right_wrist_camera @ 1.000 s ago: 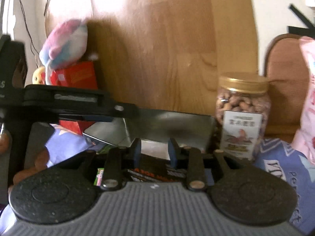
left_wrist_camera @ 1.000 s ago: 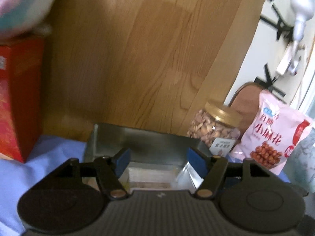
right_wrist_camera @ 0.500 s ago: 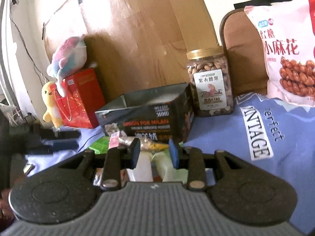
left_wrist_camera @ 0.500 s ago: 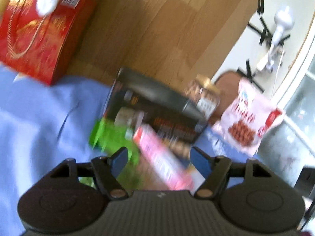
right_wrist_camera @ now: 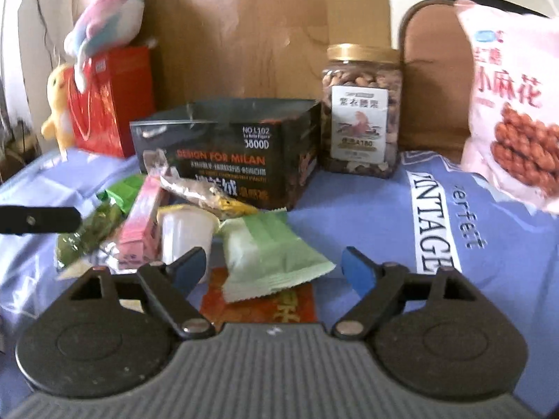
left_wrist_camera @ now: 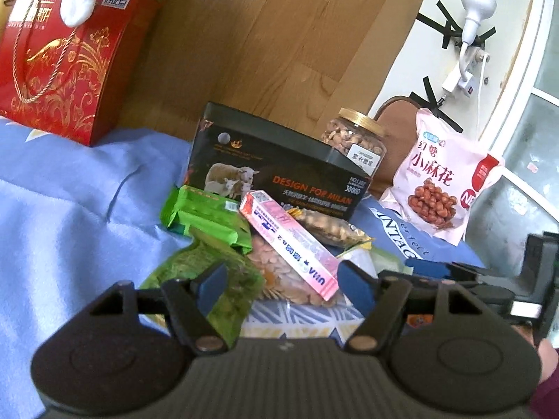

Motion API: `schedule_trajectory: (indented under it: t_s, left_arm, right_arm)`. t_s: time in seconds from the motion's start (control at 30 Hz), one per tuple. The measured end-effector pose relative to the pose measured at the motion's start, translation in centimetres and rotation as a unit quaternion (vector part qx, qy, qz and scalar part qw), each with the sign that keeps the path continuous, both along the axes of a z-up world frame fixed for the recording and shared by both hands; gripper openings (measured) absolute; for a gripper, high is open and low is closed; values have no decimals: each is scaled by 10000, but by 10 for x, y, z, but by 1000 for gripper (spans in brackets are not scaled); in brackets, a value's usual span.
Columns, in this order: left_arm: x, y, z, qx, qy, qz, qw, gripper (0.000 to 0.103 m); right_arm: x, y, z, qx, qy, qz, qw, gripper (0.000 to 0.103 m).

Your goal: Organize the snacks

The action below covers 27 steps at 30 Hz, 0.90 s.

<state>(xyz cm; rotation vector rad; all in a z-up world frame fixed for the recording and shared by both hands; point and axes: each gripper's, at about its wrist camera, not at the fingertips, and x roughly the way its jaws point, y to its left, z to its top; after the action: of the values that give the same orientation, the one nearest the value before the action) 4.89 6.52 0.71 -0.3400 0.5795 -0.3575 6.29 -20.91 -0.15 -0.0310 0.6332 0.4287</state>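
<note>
A pile of snacks lies on the blue cloth in front of a black open box (left_wrist_camera: 279,174) (right_wrist_camera: 223,153): a pink carton (left_wrist_camera: 290,244) (right_wrist_camera: 139,223), green packets (left_wrist_camera: 206,213), a pale green packet (right_wrist_camera: 269,255), a bag of nuts (left_wrist_camera: 328,227), a white cup (right_wrist_camera: 185,230) and a red packet (right_wrist_camera: 258,303). My left gripper (left_wrist_camera: 283,284) is open and empty, just short of the pink carton. My right gripper (right_wrist_camera: 274,272) is open and empty, its fingers either side of the pale green packet.
A jar of nuts (right_wrist_camera: 361,111) stands right of the box, with a large pink snack bag (right_wrist_camera: 513,104) further right. A red gift box (left_wrist_camera: 63,70) with plush toys (right_wrist_camera: 104,24) stands at the back left. A wooden board rises behind.
Both grippers have pulled back from the black box toward the snack pile. The right gripper has opened from nearly shut to wide. The left has stayed open.
</note>
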Motion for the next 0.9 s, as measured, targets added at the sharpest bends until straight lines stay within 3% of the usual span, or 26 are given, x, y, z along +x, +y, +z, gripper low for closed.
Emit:
schedule_trajectory:
  t_s: [0.03,0.1,0.17,0.27,0.37,0.53,0.63,0.73,0.83,0.9]
  left_arm:
    - [1,0,-1,-14,16,10,10000,72]
    - [1,2,-1,-41,33,28,10000,74]
    - [1,2,-1,-59,30,48,10000,75]
    - [1,2,-1,-60,39,47,10000,76]
    - [0,2,-1,-61,39,62,10000,75]
    - [0,4,-1,-127,47,57,9999,75]
    - [0,5,-1,-209,72,36,9997,76]
    - [0,9,-1,-314,105,59,9994,76]
    - [-5,20,0,-510,125,186,9984,76]
    - [-10,30,0,-635,137,301,9974,76]
  right_arm:
    - [4,1,-2,-67,89,85,9999,68]
    - [4,3,-4,-166,107,172,9997,67]
    - [-5,4,1,-259,-72,193,9995,49]
    - [-27,-2,12,-337,-454,10,9984,48]
    - [-51,-15,19,-241,-566,-98,9981,48]
    - [-97,-41,33,392,-480,-80,9980,48]
    - [-114,-42,45,1118,-164,402,9928,48]
    - [-109,-29,41,1780,428,834,9796,49]
    - [-91,-9,30,2069,978,963,9687,49]
    - [-81,6,25,1968,1126,1023,9686,49]
